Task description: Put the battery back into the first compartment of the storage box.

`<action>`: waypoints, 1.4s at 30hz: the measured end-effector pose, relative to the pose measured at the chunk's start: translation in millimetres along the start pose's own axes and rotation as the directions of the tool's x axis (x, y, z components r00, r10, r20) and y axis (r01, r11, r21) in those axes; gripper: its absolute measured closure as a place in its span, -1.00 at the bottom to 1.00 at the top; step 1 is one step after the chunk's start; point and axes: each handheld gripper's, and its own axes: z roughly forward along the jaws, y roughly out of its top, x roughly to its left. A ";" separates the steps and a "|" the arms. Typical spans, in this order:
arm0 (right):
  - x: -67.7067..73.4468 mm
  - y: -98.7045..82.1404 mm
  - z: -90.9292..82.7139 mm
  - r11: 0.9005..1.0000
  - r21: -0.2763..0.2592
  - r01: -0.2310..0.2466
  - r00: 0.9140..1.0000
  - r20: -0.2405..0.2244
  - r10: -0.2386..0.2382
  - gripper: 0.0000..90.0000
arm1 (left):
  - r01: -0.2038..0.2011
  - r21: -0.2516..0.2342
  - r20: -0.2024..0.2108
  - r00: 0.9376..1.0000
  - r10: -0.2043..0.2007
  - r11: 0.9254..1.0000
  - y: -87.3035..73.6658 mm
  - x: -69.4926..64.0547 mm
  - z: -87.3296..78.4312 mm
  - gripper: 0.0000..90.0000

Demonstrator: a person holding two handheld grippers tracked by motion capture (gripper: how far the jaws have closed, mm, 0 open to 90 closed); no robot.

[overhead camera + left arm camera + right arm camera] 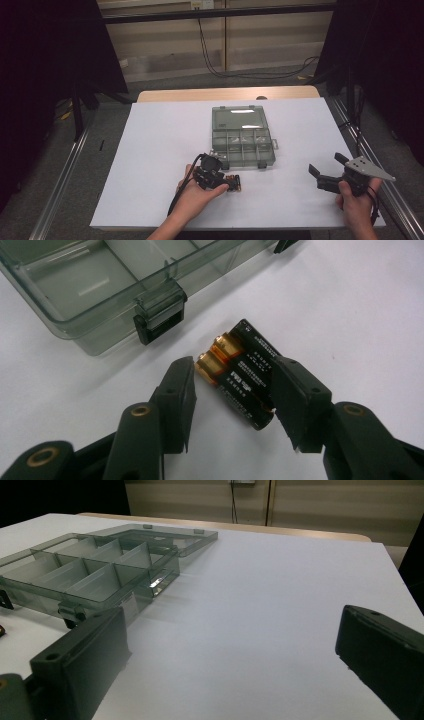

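The left gripper straddles the batteries lying just before the open box; its jaws are not yet pressing. It should close squarely across both cells, then lift. The right gripper hovers released, its view showing the box's empty compartments.

The organizer box is smoky translucent plastic, glossy, with opaque black plastic latches. The batteries wear glossy black wrap with shiny copper-coloured bands. The left gripper has matt black plastic jaws with brass-coloured pivots. The table carries a smooth, matt white sheet over pale wood.
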 end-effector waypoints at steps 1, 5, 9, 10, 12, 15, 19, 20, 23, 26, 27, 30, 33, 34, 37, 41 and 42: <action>0.0 -0.1 0.0 1.000 0.000 -0.001 1.000 0.000 0.001 -1.00 | 0.002 0.000 0.000 1.000 -0.002 1.000 -0.1 0.0 0.5 0.16; 0.2 -0.3 0.1 1.000 -0.001 0.002 1.000 0.002 -0.002 -1.00 | 0.008 0.004 -0.004 1.000 -0.007 1.000 -0.8 0.3 1.7 0.18; 0.9 -1.0 0.9 1.000 0.004 -0.001 1.000 0.001 0.001 -1.00 | 0.009 0.008 -0.007 1.000 -0.009 1.000 -1.4 0.4 2.4 0.21; 0.8 -1.0 1.0 1.000 0.005 0.002 1.000 0.002 -0.002 -1.00 | 0.007 0.009 -0.007 1.000 -0.007 1.000 -1.4 0.7 2.3 0.21; 0.8 -1.0 0.9 1.000 0.007 0.003 1.000 0.003 -0.003 -1.00 | 0.007 0.010 -0.008 1.000 -0.006 1.000 -1.5 0.8 2.4 0.22; 0.5 -1.1 1.0 1.000 0.005 0.003 1.000 0.004 -0.003 -1.00 | 0.006 0.012 -0.014 1.000 -0.006 1.000 -1.7 1.3 2.7 0.25; -0.3 -1.3 1.1 1.000 0.005 0.004 1.000 0.005 -0.004 -1.00 | 0.002 0.014 -0.013 1.000 -0.002 1.000 -1.6 0.5 3.5 0.26; -0.3 -1.3 1.1 1.000 0.005 0.004 1.000 0.005 -0.004 -1.00 | 0.002 0.014 -0.013 1.000 -0.002 1.000 -1.6 0.5 3.5 0.26; -0.3 -1.4 1.1 1.000 0.006 0.005 1.000 0.006 -0.005 -1.00 | 0.000 0.024 -0.022 1.000 0.000 1.000 -1.7 -0.8 4.9 0.30; -0.5 -1.4 1.0 1.000 0.006 0.005 1.000 0.007 -0.005 -1.00 | -0.002 0.026 -0.032 0.999 0.003 1.000 -2.0 -0.7 5.0 0.34; -0.5 -1.4 0.8 1.000 0.008 0.000 1.000 0.007 0.000 -1.00 | 0.001 0.026 -0.036 0.999 0.000 1.000 -2.4 -1.3 5.0 0.35; -0.9 -1.4 0.8 1.000 0.006 0.003 1.000 0.010 -0.003 -1.00 | 0.022 0.010 -0.054 0.998 -0.022 1.000 -3.4 -3.8 6.2 0.38; -1.3 -1.5 0.8 1.000 0.006 0.002 1.000 0.013 -0.002 -1.00 | -0.030 0.043 -0.078 0.996 0.033 0.999 -3.7 -1.8 4.1 0.54; -1.3 -1.5 0.8 1.000 0.006 0.001 1.000 0.013 -0.001 -1.00 | -0.036 0.043 -0.084 0.996 0.039 0.998 -4.0 -2.1 4.3 0.56; -1.6 -1.5 0.6 1.000 0.007 0.000 1.000 0.015 0.000 -1.00 | -0.048 0.042 -0.094 0.994 0.052 0.998 -4.3 -3.2 5.1 0.62; -1.6 -1.5 0.6 1.000 0.007 0.000 1.000 0.016 0.000 -1.00 | -0.074 0.053 -0.103 0.991 0.079 0.996 -4.5 -2.9 4.7 0.70; -1.6 -1.5 0.6 1.000 0.006 0.001 1.000 0.017 -0.001 -1.00 | -0.079 0.044 -0.097 0.992 0.083 0.996 -5.1 -2.5 5.3 0.70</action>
